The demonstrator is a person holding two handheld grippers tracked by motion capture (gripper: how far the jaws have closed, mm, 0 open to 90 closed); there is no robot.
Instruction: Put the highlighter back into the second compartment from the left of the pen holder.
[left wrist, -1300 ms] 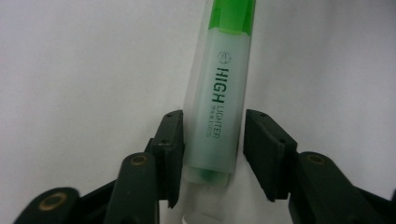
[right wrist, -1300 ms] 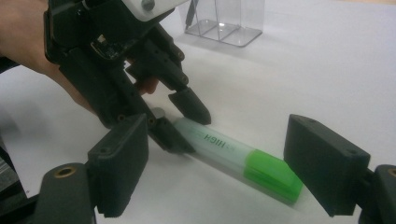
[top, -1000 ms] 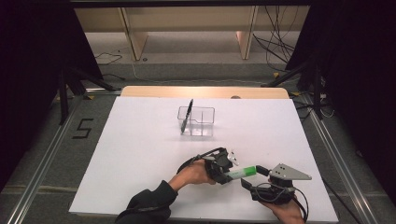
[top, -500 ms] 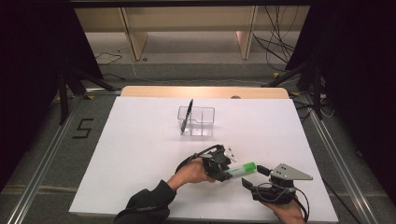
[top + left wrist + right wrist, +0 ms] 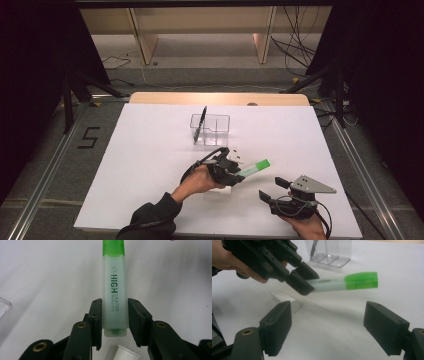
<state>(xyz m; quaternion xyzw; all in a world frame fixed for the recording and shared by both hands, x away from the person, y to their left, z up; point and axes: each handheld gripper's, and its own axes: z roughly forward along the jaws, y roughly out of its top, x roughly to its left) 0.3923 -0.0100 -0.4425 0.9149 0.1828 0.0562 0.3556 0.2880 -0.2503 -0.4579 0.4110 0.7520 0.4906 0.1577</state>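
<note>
High view, bottom edge first: right claw (image 5: 274, 189) sits low right of frame, held in a hand, jaws spread wide with nothing between them. Right gripper view confirms: both black jaws stand far apart over bare white worktop (image 5: 337, 335).

Just above and left of it, near frame centre-bottom, the left claw (image 5: 236, 172) is clamped on a green highlighter (image 5: 254, 167). Left gripper view: pads press both sides of the pale barrel near its tail end, with the green cap pointing away toward the top of frame (image 5: 113, 277). Highlighter is lifted off the worktop, roughly level, cap toward the right of the high view. A small white cylinder (image 5: 126, 354) lies on the worktop beneath the left claw; what it is I cannot tell.

Farther back, centre of frame: clear divided container (image 5: 211, 129) with a dark pen (image 5: 200, 123) standing tilted in its left compartment.
</note>
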